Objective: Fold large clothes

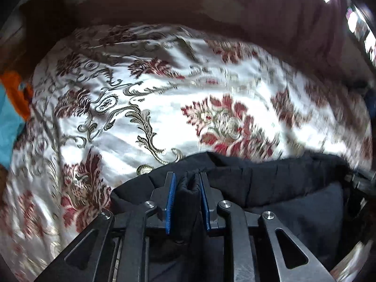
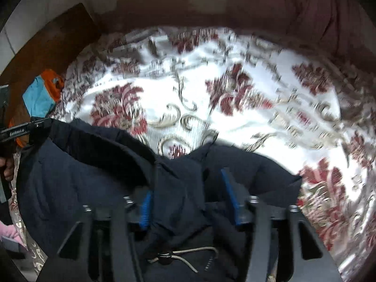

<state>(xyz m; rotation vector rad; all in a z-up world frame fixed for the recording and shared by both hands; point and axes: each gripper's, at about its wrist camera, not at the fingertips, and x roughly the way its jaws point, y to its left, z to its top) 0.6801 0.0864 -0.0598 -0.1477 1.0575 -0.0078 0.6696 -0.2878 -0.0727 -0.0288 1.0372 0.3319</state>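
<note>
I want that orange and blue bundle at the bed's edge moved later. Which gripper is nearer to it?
Left. The left gripper sits right beside the orange and blue bundle, clamped on the dark jacket. The right gripper holds the jacket farther away.

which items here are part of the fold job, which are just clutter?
In the job:
- dark navy padded garment
- left gripper, shut on a bunch of it
- right gripper, fabric between its fingers

Lying about:
- orange and turquoise cloth bundle
- white floral satin bedspread, just the work surface
</note>
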